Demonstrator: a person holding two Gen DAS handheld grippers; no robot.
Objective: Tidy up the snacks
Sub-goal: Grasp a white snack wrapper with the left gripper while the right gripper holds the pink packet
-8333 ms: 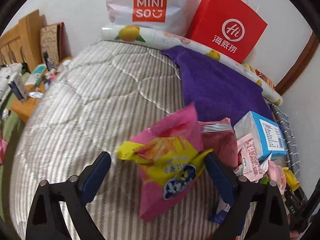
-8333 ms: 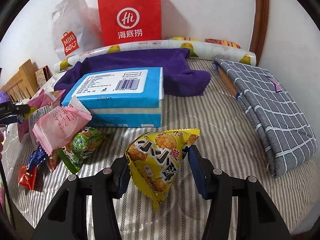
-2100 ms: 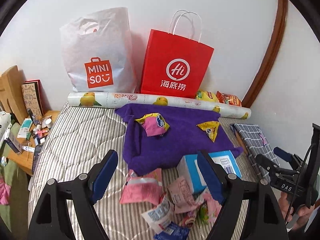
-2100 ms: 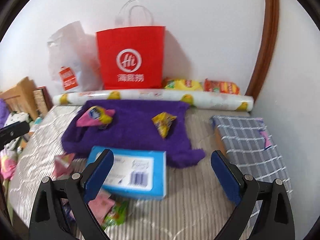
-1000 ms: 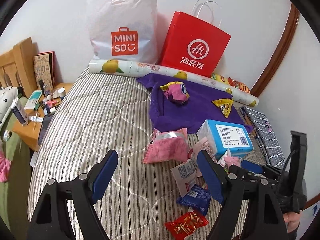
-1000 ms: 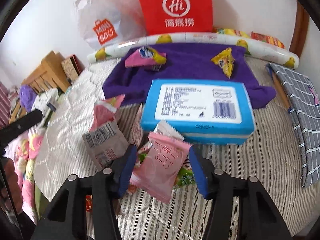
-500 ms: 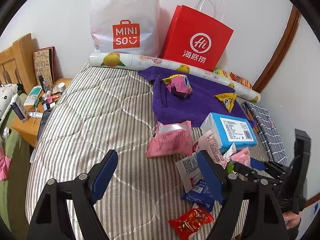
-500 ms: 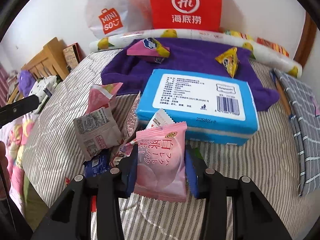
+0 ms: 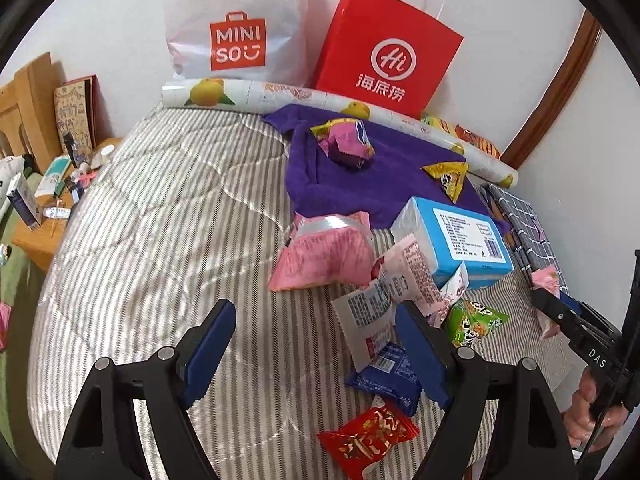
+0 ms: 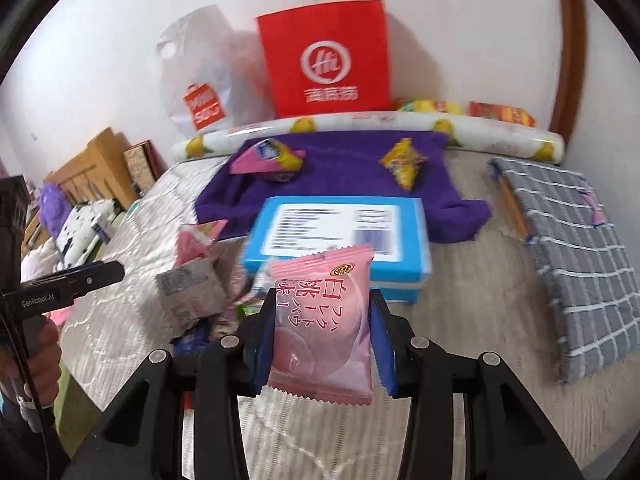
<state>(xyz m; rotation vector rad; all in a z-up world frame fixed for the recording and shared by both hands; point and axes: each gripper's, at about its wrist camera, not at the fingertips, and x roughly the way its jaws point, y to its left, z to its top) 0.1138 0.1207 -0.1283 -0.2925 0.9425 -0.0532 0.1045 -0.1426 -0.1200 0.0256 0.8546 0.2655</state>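
We squeeze a flat pink snack packet (image 10: 322,326) upright between our right gripper's (image 10: 323,338) jaws, while our left gripper's (image 9: 316,356) jaws gape empty.

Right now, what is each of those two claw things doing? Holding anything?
Left gripper: open, holding nothing, above the snack pile.
Right gripper: shut on the pink snack packet.

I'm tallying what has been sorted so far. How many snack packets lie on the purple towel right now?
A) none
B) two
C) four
B: on the purple towel lie only a pink-and-yellow packet and a yellow packet; the other loose snacks are on the striped cover.
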